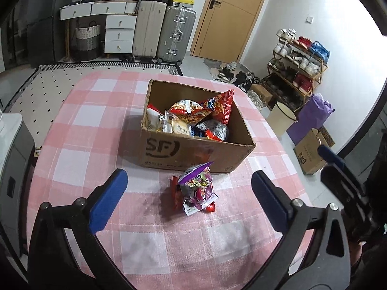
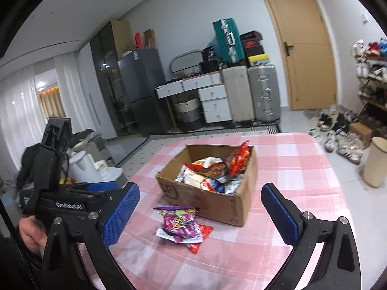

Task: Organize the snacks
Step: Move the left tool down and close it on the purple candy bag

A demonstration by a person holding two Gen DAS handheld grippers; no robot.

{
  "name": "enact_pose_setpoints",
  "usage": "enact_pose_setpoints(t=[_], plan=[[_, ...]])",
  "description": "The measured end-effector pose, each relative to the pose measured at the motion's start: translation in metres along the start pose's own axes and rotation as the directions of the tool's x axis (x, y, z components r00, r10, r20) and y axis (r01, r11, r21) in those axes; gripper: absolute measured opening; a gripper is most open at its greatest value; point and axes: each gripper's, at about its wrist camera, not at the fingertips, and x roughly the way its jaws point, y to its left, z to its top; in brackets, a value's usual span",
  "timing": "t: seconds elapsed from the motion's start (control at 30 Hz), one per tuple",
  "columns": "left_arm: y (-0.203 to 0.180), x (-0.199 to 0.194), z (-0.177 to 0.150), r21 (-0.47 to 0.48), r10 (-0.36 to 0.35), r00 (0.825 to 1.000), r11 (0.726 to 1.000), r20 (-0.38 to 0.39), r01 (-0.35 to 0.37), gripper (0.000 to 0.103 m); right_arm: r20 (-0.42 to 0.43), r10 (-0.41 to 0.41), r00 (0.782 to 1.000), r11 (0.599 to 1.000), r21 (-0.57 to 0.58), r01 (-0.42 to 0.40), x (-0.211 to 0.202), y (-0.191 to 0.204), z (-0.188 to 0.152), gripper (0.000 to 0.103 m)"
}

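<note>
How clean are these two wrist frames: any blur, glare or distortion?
Left wrist view: heavy fisheye bending with black corners; the cardboard box and purple snack packet are sharp, casting soft shadows. Right wrist view: the same bending; the bright curtained window is washed out, the box slightly soft.

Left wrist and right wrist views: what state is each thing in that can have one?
Brown cardboard box: open-topped, holding snack packets.
Purple snack packet: outside the box, lying on a red packet on the pink checked tablecloth.
Left tool: open, empty.
Right tool: open, empty.
Tan wooden door: closed.
</note>
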Motion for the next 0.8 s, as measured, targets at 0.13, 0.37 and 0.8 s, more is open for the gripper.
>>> enact_pose_setpoints(t=[0.13,0.37,0.8], plan=[[0.004,0.001,-0.014,-0.010,-0.001,1.000,1.000,0.011,0.001,0.102,-0.019,0.002,1.000,1.000,0.005,-0.002,0.000,0.001,-0.015,0.102],[0.009,0.007,-0.039,-0.013,-0.016,1.000,1.000,0.012,0.017,0.102,-0.051,0.007,0.999,0.999,0.033,-0.005,0.007,-0.004,-0.035,0.102],[0.013,0.070,-0.051,-0.014,-0.025,0.995,1.000,-0.091,0.024,0.102,-0.152,0.048,0.987,0.997,0.072,-0.038,0.043,-0.021,-0.069,0.102]])
